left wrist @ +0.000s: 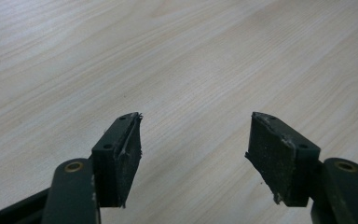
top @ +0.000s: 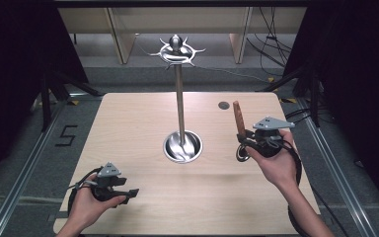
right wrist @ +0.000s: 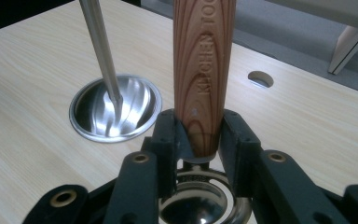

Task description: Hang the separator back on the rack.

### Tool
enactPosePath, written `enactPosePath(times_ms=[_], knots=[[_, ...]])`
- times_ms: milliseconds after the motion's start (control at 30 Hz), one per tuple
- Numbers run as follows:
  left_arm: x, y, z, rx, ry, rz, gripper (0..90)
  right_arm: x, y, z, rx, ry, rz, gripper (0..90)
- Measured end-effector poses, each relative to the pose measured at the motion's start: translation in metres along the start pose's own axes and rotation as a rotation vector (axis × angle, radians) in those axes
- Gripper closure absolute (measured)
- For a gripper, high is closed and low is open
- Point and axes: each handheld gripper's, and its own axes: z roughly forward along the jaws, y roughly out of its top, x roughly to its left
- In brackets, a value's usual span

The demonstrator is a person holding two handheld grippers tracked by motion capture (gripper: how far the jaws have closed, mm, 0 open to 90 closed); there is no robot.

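Work looks to be at its midpoint: a wooden-handled utensil (top: pixel 238 120) is already off the counter (top: pixel 128 128) and held upright near the counter's right edge, but it is not yet on the rack (top: pixel 179 94) that stands at the counter's middle. The right gripper (top: pixel 243 140) has its jaws pinching the lower end of the handle, just above a shiny metal head (right wrist: pixel 200 200) that hangs below them; in the right gripper view the wood grain and printed lettering rise straight up between the jaws. Whether that head is a ladle or a strainer I cannot tell. The rack is a steel pole rising from a round dished base (top: pixel 182 146), topped by a ring of hooks (top: pixel 177 51), all of them bare from where I stand. The left gripper (top: pixel 131 194) sits low near the counter's front left corner, jaws spread wide over bare wood, holding nothing. What remains, as I judge it, is to lift the utensil toward the top of the pole and catch it on a hook.
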Motion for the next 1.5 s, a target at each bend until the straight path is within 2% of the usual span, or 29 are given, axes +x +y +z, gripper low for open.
enactPosePath(times_ms=[33,100,133,200,267,300,333,367,433,467,567,733,767,833,867,900,1000,1033,1233,1267,1300,1400,1433,1467,1500], knots=[[0.000,0.000,0.000,0.000,0.000,0.000,34.1,-0.001,0.001,0.001,-0.007,-0.003,-0.019,69.9],[0.000,0.000,0.000,0.000,0.000,0.000,34.1,0.000,0.002,0.000,-0.006,0.003,-0.022,69.9],[0.000,0.000,0.000,0.001,-0.002,0.001,34.1,0.003,0.003,0.001,-0.026,-0.006,0.003,69.9],[0.000,0.000,0.000,-0.005,-0.002,0.001,34.1,0.000,0.005,0.000,-0.016,0.003,-0.047,69.9],[0.000,0.000,-0.001,-0.006,-0.011,-0.002,34.1,0.002,0.007,0.000,-0.019,0.006,-0.033,69.9],[0.000,0.000,-0.001,-0.008,0.009,0.003,34.1,0.001,0.008,0.000,-0.029,0.003,-0.055,69.9],[0.001,0.000,-0.001,-0.004,0.010,0.004,34.1,0.003,0.008,0.001,-0.036,-0.001,-0.034,69.9],[0.001,0.000,-0.001,-0.004,0.010,0.003,34.1,0.001,0.009,0.001,-0.041,-0.004,-0.055,69.9],[0.001,0.000,-0.001,-0.005,0.010,0.002,34.1,0.004,0.010,0.001,-0.048,-0.005,-0.033,69.9],[0.001,0.000,-0.001,-0.005,0.010,0.003,34.1,0.002,0.011,0.000,-0.038,0.003,-0.053,69.9],[0.001,0.000,-0.001,-0.004,0.010,0.003,34.1,0.005,0.012,0.000,-0.043,-0.001,-0.034,69.9],[0.000,0.000,-0.001,-0.007,-0.001,0.000,34.1,0.008,0.015,0.000,-0.043,0.005,-0.036,69.9],[0.000,0.000,-0.001,-0.008,0.000,-0.001,34.0,0.007,0.016,0.000,-0.047,0.005,-0.050,69.9],[0.001,0.000,-0.001,-0.008,0.000,0.000,34.0,0.009,0.017,0.000,-0.046,0.007,-0.037,69.9],[0.001,0.000,-0.001,-0.008,0.000,0.000,34.0,0.007,0.019,0.000,-0.055,0.009,-0.068,69.9],[0.001,0.000,-0.001,-0.008,0.000,0.000,34.0,0.009,0.019,0.000,-0.054,0.012,-0.046,69.9],[0.001,0.000,-0.001,-0.008,-0.001,0.000,34.0,0.011,0.022,-0.001,-0.057,0.015,-0.037,69.9],[0.001,0.000,-0.001,-0.008,-0.001,0.001,34.0,0.010,0.023,0.000,-0.062,0.013,-0.054,69.9],[0.001,0.000,-0.002,-0.012,-0.001,0.002,34.1,0.013,0.025,0.001,-0.081,0.010,-0.038,69.9],[0.001,0.000,-0.002,-0.013,0.000,0.002,34.0,0.013,0.026,-0.001,-0.065,0.017,-0.045,69.9],[0.001,0.000,-0.002,-0.013,0.000,0.000,34.1,0.012,0.027,-0.001,-0.070,0.018,-0.059,69.9],[0.001,0.000,-0.001,-0.012,-0.001,0.000,34.1,0.014,0.028,0.000,-0.084,0.014,-0.042,69.9],[0.001,0.000,-0.001,-0.013,-0.001,0.000,34.0,0.013,0.029,0.000,-0.091,0.008,-0.061,69.9],[0.001,0.000,-0.001,-0.013,0.000,0.001,34.0,0.014,0.030,-0.002,-0.072,0.016,-0.050,69.9],[0.001,0.000,-0.001,-0.013,0.000,0.000,34.0,0.014,0.031,-0.002,-0.077,0.019,-0.050,69.9]])
